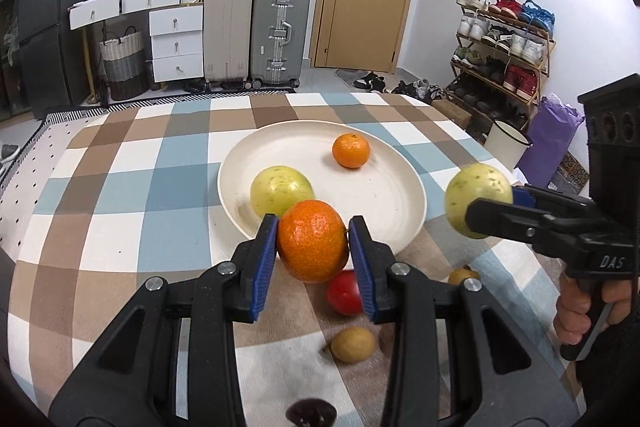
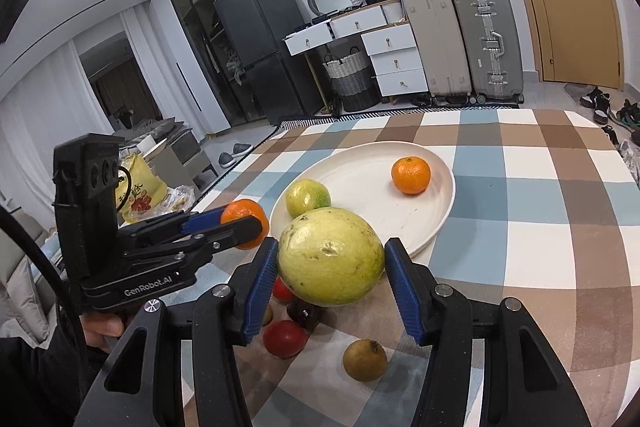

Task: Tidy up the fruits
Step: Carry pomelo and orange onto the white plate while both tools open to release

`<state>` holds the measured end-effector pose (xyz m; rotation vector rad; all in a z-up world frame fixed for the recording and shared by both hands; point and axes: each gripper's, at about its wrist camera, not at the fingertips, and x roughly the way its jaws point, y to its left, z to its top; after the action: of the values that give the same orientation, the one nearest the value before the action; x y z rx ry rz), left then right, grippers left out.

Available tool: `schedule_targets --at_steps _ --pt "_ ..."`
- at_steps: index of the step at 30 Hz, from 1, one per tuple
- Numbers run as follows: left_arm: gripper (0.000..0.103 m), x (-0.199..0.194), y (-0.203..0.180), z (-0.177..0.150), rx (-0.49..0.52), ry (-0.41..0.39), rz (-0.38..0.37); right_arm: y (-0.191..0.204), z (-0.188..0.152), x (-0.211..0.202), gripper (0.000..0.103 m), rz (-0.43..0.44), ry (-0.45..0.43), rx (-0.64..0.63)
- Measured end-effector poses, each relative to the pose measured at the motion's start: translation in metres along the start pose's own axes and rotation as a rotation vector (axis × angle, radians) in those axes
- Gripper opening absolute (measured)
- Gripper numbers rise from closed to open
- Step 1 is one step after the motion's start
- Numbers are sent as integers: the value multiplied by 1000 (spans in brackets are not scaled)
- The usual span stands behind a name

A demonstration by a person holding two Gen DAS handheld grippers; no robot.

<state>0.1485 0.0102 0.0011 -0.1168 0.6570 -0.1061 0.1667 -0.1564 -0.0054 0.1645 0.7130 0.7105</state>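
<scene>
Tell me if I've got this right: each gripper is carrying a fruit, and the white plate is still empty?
Not quite. Each does carry one, but the white plate is not empty: the left wrist view shows a small orange and a yellow-green fruit already on it.

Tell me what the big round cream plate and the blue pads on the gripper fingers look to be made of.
The big round cream plate looks like matte glazed ceramic, or possibly melamine: faint concentric ridges, speckles, soft sheen. The blue pads on the left gripper look like ribbed rubber or soft plastic, with fine grooves and no gloss, pressing the orange mandarin.
</scene>
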Motion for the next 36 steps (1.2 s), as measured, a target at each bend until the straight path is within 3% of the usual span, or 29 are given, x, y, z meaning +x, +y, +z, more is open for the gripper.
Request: schedule_targets --at_steps 25,33,36 --pt "33 41 8 14 15 27 32 -20 18 53 55 -78 56 89" --pt "33 45 3 11 33 37 29 -20 18 70 55 -126 78 61" --pt "33 45 0 10 46 51 28 -15 19 63 56 -155 48 25"
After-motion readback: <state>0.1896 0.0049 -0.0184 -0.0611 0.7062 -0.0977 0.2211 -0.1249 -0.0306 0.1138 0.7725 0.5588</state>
